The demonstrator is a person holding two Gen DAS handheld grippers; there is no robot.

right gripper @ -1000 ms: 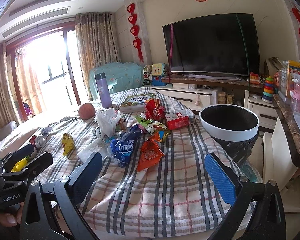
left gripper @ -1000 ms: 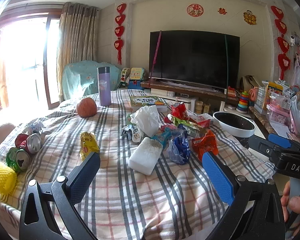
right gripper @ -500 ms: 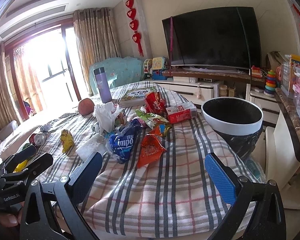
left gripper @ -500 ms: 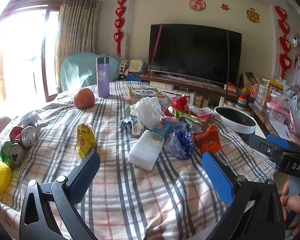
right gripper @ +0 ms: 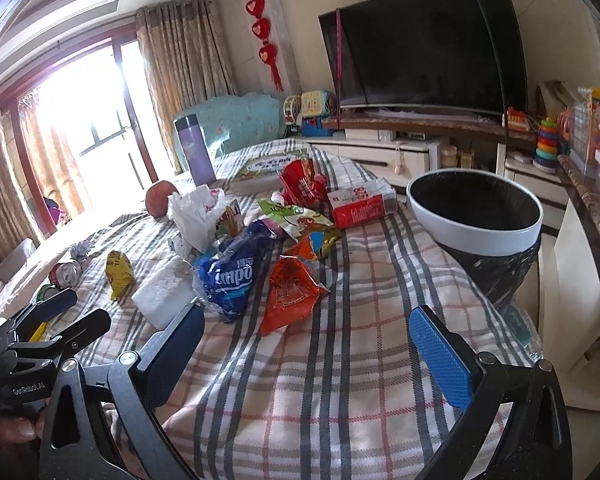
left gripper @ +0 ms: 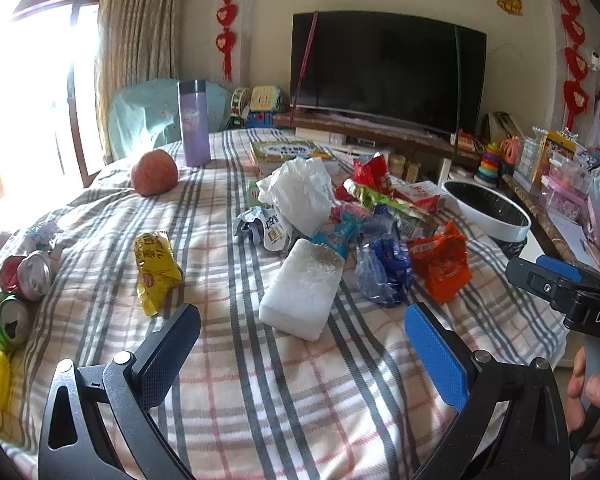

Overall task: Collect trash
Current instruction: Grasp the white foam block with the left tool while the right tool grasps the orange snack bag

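Both jaws wide, empty; my left gripper (left gripper: pixel 300 344) nears the foam block (left gripper: pixel 303 288), which could skid on cloth.

Bare plaid cloth (right gripper: pixel 340 380) lies before the wrapper pile (right gripper: pixel 260 256).

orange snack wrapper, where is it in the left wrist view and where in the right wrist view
Left wrist view: the orange snack wrapper lies right of centre, just right of the blue bag.
Right wrist view: it lies at centre, again right of the blue bag, ahead of the open right gripper.
Shared landmark: the white-rimmed bin, at the table's right edge in both.
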